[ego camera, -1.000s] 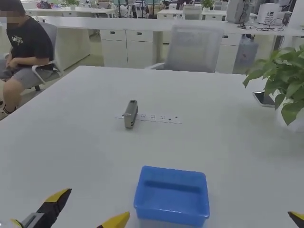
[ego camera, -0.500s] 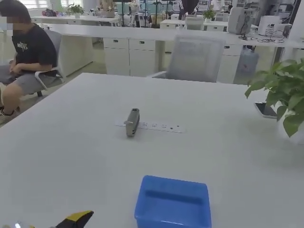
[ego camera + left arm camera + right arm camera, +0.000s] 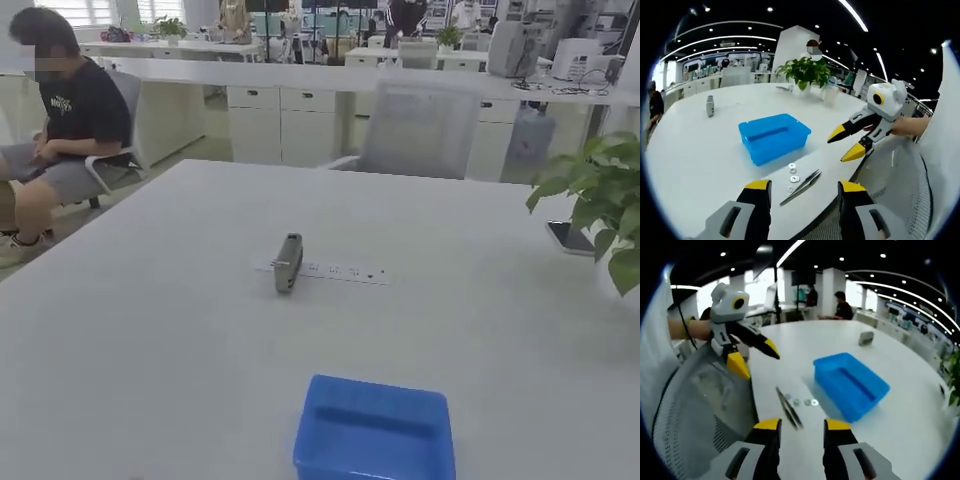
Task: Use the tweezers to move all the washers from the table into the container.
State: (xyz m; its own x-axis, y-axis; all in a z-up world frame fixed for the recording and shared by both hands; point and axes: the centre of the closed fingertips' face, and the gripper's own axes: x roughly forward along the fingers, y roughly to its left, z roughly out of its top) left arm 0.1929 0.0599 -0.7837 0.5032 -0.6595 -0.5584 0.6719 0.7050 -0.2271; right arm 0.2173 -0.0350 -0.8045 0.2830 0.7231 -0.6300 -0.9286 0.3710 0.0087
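Left gripper view is showing the left gripper (image 3: 805, 187) with yellow-tipped fingers (image 3: 758, 186) spreading wide, holding nothing. The right gripper (image 3: 800, 424) is likewise gaping, empty. Slim metal tweezers (image 3: 801, 181) and small flat metal washers (image 3: 794, 178) are lying on the smooth white bench (image 3: 700, 145), beside the blue rectangular plastic container (image 3: 772, 136).

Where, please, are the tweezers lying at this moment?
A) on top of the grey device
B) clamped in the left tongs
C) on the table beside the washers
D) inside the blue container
C: in the left gripper view the tweezers lie flat on the table right next to the washers, outside the blue container and near the table's edge.
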